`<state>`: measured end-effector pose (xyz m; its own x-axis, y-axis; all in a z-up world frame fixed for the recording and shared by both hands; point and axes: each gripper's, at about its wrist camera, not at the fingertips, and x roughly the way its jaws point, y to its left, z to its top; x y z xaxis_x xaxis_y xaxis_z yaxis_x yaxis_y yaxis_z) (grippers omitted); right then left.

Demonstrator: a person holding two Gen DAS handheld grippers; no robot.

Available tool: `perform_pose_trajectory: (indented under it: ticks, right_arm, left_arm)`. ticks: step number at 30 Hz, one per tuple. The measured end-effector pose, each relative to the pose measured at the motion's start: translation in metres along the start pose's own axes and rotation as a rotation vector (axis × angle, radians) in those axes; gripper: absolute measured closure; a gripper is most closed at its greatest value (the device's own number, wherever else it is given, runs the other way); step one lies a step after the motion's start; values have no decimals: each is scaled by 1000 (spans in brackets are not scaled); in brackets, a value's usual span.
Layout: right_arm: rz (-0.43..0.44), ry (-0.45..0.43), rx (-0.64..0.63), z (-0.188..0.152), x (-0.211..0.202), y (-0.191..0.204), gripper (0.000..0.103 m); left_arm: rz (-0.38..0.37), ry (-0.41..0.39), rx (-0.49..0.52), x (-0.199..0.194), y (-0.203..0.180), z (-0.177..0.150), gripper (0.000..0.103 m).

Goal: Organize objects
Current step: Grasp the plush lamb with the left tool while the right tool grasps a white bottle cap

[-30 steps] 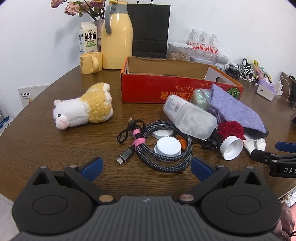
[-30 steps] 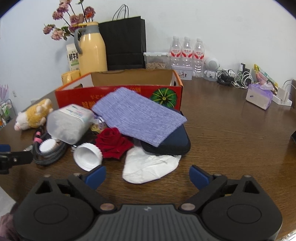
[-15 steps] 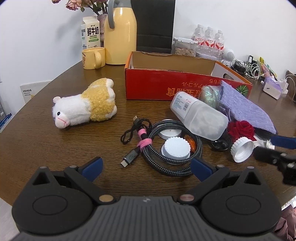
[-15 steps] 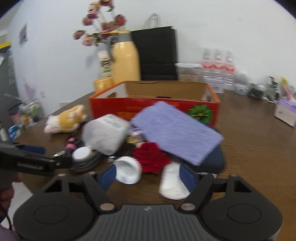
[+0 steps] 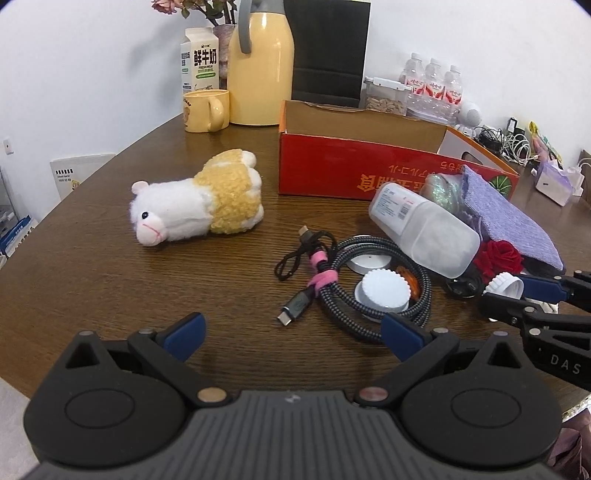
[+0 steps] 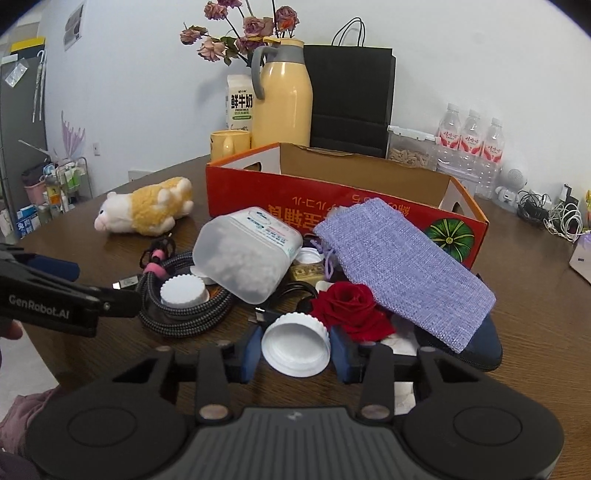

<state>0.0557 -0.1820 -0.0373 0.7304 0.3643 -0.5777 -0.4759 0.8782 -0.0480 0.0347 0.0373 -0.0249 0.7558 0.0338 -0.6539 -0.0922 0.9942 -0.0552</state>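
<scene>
Gripping the white cap [image 6: 296, 348] (open side up), right gripper [image 6: 296, 350] jaws closed.

Room: plain white wall [image 6: 480, 55] behind a round, dark brown wood-grain tabletop [image 5: 92, 266]. Against the wall at the tabletop's far edge: yellow thermos jug [image 6: 282, 99], milk carton [image 6: 240, 103], dried pink flowers [image 6: 240, 33], black paper bag [image 6: 351, 96], three water bottles [image 6: 471, 147]. Left of the tabletop: a wire rack [image 6: 55, 188] crowded with small items, pale floor [image 5: 11, 424] below. Wall socket [image 6: 96, 148] low on the wall. Light even and soft.
</scene>
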Motion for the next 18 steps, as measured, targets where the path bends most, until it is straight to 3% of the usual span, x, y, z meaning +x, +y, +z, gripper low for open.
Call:
perform_pose_trajectory:
  ticks: [7,18]
  right_arm:
    - [7,-40,27,3,-11,-4,64]
    - [-44,-101,79,15,-24,-17,64]
  left_arm:
    - [17,-27,-3,-4,11,7,0]
    - [89,-74,-32,4,48,46,0]
